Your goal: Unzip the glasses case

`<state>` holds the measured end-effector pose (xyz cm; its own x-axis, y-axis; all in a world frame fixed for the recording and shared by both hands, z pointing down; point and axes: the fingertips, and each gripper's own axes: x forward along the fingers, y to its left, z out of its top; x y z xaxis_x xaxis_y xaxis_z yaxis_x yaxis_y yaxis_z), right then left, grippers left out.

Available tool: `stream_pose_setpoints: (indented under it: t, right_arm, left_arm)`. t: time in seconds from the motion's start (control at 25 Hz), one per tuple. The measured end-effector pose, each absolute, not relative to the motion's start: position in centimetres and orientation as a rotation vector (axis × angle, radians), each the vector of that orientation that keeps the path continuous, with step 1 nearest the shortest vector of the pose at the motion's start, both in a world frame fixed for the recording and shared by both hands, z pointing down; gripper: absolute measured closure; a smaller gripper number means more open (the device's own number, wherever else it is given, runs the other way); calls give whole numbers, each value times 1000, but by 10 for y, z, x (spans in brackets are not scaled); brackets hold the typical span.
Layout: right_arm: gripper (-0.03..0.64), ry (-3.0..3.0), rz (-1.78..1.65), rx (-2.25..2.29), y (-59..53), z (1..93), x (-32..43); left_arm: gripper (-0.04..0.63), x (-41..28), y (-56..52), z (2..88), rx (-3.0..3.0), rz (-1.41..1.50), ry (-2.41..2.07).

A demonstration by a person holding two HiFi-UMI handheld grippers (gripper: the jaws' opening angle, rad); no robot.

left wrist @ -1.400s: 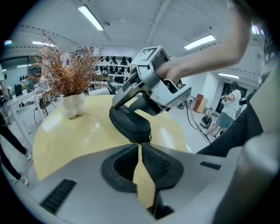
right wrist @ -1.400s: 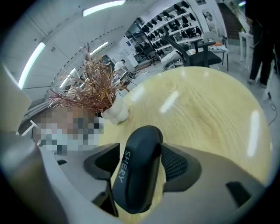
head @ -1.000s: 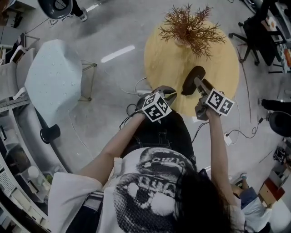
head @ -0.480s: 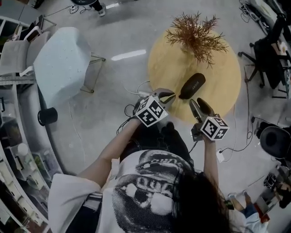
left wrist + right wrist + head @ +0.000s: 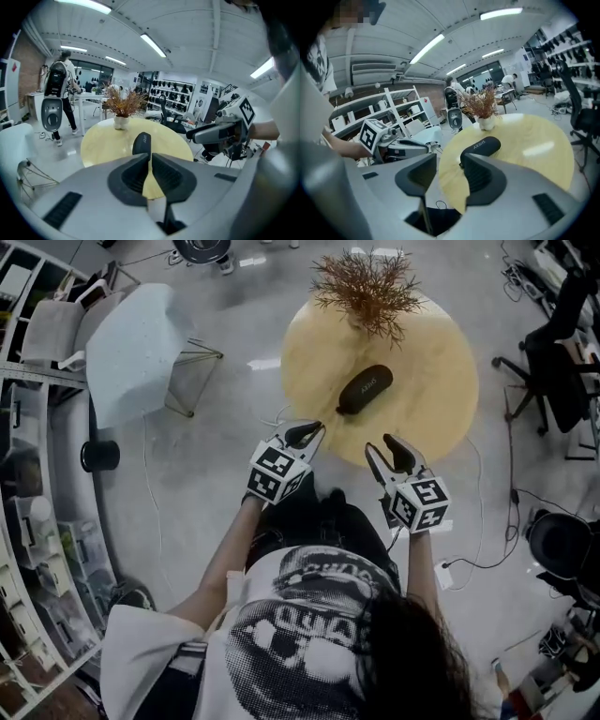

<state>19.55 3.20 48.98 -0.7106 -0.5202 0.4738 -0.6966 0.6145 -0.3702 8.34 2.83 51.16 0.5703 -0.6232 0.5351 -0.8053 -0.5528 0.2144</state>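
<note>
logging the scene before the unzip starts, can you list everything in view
table: one, round, yellow, middle of the floor
glasses case: one, black, lying on the table, untouched
dried plant: one, brown, in a white pot at the table's far edge
chair: one, pale blue, left of the table
office chair: one, black, right of the table
shelving: white, along the left side
round object: one, black, on the floor by the shelving
left gripper: one, grey, near the table's near edge, fingers together, empty
right gripper: one, grey, beside the left, fingers apart and closing, nothing between them
</note>
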Motion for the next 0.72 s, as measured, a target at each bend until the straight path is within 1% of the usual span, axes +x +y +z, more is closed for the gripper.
stream_pose_setpoints:
  t: [0.08,0.24,0.48,0.52,0.6,0.72]
  right_arm:
    - [431,-2542,719,924,47,486,200]
    - [456,-2598,646,841,73,474,198]
    - [530,-2655,585,781,97,463,191]
    - [548,-2660,574,778,100,462,190]
    - [610,-2671,568,779,103,460,188]
    - [620,-2689,585,754,108,459,185]
  left_arm:
    - [578,91,43,504,2348,537,-1197]
    - [578,104,69,487,2337,516,-1263]
    - [578,111,99,466,2354,533,-1294]
    - [578,110,102,463,2351,528,-1306]
    - [580,107,106,456,2341,510,-1334]
    - [580,105,112,450,2324,489,-1366]
